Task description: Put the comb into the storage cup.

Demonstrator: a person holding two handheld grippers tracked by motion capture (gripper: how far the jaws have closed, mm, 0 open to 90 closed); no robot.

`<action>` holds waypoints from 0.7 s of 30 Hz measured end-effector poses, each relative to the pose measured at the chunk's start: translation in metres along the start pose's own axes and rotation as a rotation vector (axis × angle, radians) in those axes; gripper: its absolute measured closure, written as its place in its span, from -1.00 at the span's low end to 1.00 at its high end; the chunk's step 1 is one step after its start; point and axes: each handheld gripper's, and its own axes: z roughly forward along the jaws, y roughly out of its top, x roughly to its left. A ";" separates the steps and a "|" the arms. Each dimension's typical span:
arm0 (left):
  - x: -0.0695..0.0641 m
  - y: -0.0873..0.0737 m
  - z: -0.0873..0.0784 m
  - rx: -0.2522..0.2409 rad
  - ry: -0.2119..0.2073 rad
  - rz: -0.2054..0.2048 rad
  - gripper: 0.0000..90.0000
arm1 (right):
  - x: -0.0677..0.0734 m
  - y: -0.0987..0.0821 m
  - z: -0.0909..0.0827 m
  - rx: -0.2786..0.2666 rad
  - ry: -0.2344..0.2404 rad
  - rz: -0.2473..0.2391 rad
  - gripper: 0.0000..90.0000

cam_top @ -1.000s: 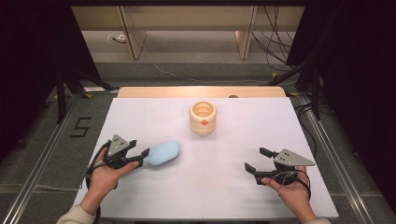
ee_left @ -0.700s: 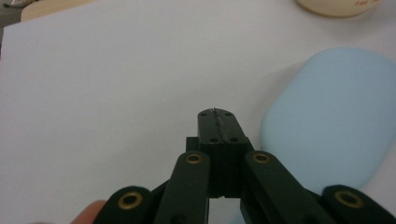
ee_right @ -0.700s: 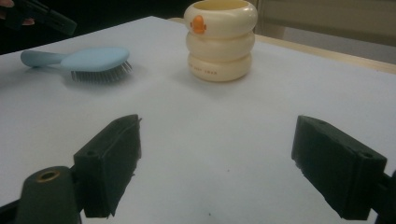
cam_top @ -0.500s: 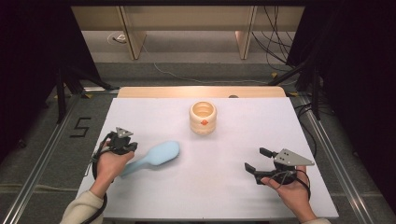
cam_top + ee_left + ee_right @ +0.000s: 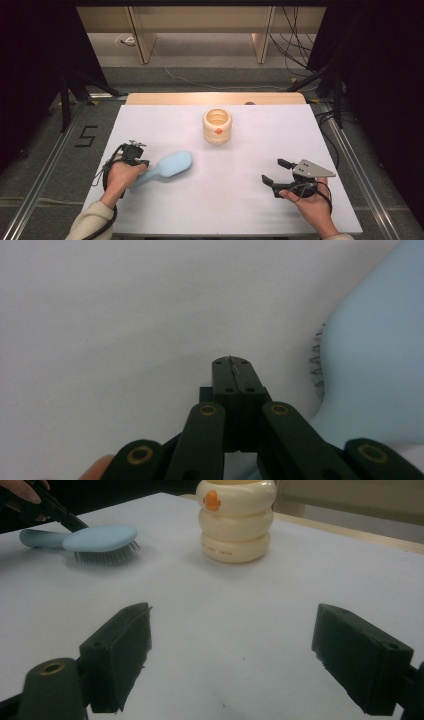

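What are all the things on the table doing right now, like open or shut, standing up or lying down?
Left gripper: shut, pads pressed together with nothing between them, right beside the brush.
Right gripper: open wide, empty.
Blue brush: lying flat on the table, bristles down.
Cream pot: standing upright, no lid on top, nothing touching it.

cream ringed pot [image 5: 217,126] upright, mid white table [image 5: 230,210].

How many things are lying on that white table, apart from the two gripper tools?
2: a blue brush at the left, by the left gripper, and a cream ringed pot standing at the middle back.
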 end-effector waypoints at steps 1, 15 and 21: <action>0.000 0.000 0.000 0.000 0.000 0.000 1.00 | 0.000 0.000 0.000 0.001 0.000 0.000 -0.62; -0.003 -0.002 0.000 0.074 -0.014 -0.005 1.00 | 0.000 0.000 0.000 0.005 0.002 0.000 -0.62; -0.006 -0.003 -0.002 0.087 -0.018 0.001 1.00 | 0.000 0.000 0.000 0.005 0.004 0.000 -0.62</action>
